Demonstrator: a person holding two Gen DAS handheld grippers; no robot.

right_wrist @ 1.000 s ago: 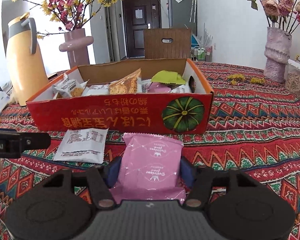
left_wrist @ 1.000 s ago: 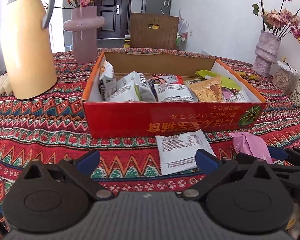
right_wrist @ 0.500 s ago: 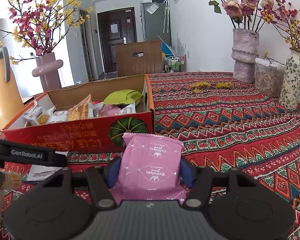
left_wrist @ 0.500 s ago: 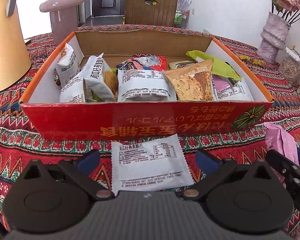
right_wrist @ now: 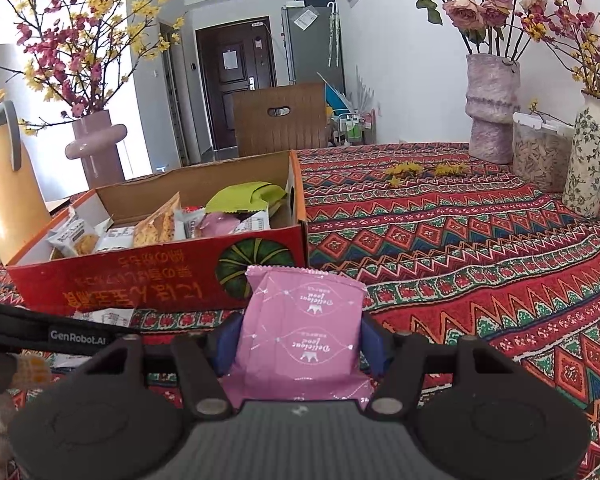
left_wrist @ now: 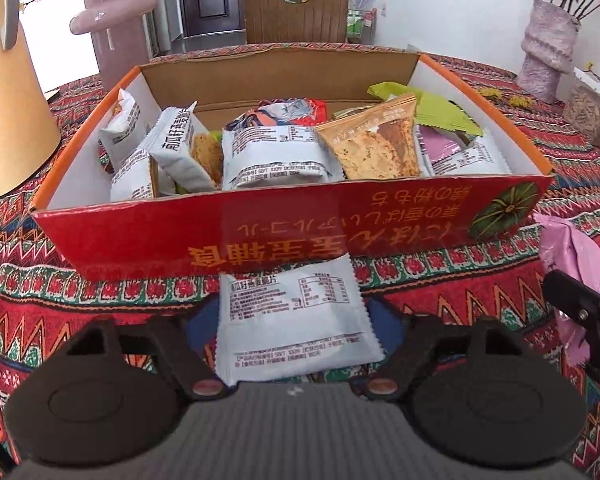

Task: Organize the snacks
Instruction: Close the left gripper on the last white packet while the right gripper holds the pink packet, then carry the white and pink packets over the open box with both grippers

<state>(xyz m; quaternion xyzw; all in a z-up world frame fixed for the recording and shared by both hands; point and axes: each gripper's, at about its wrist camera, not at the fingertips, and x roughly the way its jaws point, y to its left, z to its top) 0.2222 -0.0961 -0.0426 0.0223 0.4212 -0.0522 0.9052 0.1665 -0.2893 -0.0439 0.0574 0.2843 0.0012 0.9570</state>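
A white snack packet lies on the patterned tablecloth just in front of the red cardboard box. My left gripper is closing around it, and the blue pads touch its two side edges. My right gripper is shut on a pink snack packet, held a little above the cloth by the box's near right corner. That pink packet also shows at the right edge of the left wrist view. Several wrapped snacks fill the box.
A tan thermos jug and a pink vase stand left of the box. At the far right stand a textured vase, a clear jar and a floral vase. A wooden chair is behind the table.
The left gripper moved forward over the white packet, then its jaws narrowed onto its sides. The right gripper swung right with the pink packet, then held still.
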